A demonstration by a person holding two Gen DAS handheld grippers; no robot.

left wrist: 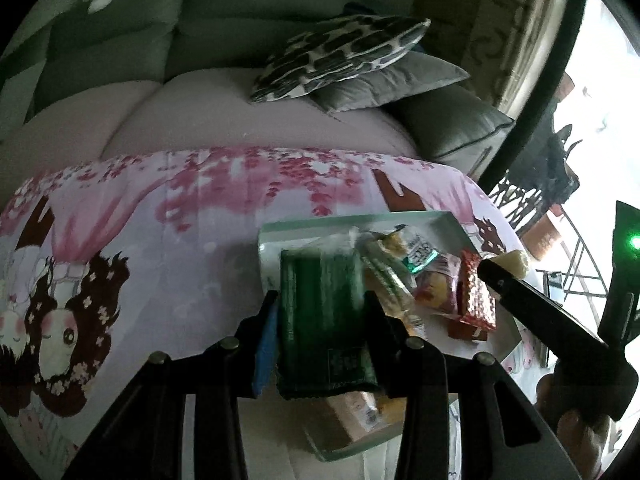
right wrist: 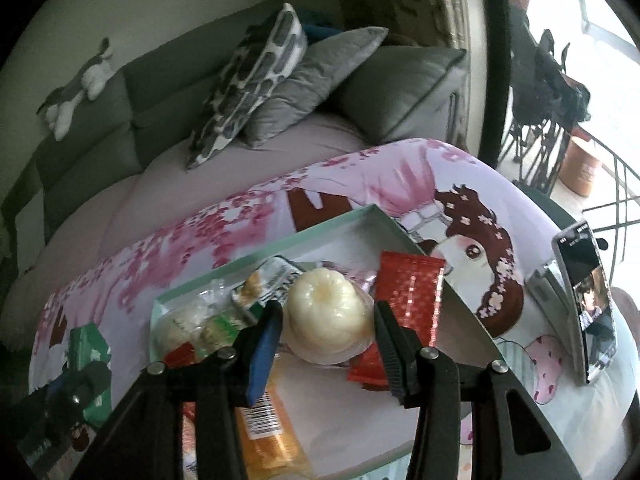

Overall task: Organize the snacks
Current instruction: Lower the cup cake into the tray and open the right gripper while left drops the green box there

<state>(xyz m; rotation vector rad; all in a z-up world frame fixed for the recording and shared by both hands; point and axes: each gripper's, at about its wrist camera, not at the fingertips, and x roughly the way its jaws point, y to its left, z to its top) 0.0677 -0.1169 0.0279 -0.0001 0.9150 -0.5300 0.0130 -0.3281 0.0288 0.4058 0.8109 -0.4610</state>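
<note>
The left gripper (left wrist: 320, 312) has its fingers clamped on a green snack packet (left wrist: 322, 320) above the left end of the pale green tray (right wrist: 280, 248). To its right, the right gripper (right wrist: 328, 320) holds a white wrapped bun (right wrist: 328, 320) over the tray, beside a red packet (right wrist: 408, 292). A phone (right wrist: 588, 304) stands far right on the surface (right wrist: 520, 360).

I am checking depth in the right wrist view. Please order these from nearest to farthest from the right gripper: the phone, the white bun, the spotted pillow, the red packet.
1. White bun: between the fingers of the right gripper.
2. Red packet: just right of the bun, in the tray.
3. Phone: propped upright at the far right.
4. Spotted pillow: back on the sofa.
</note>
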